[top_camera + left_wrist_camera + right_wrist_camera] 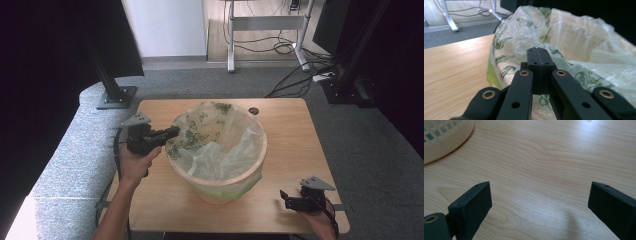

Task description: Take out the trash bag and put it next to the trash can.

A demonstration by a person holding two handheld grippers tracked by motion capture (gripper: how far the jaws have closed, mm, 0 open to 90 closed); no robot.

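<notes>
High view: a cream waste basket (227, 187) stands at the centre of the frame on a pale wooden bench (295, 130), lined with a clear plastic bag (220, 145) printed with green leaf patterns; the bag's edge is folded over the basket rim. The left tongs (173, 132) lie left of centre, held level in the person's left hand (136, 162), their tips reaching the left part of the basket rim where the bag drapes over it. The right tongs (283, 196) sit at the lower right of the frame, low over the bench, well apart from the basket, pointing left toward it.

Left gripper view: the left tongs (537, 51) rise from the bottom centre with both jaws pressed together, no gap between them. Their tips meet at the bag (584, 50) film on the near rim; whether a fold of film is pinched between the pads cannot be told. The bag mouth occupies the upper right of the frame, and bare bench (454, 72) lies at the left.

Right gripper view: the right tongs (540, 200) stand wide, one jaw at the lower left and the other at the lower right, with bare bench (544, 157) between them. The basket's (446, 135) latticed wall curves through the upper left corner.
</notes>
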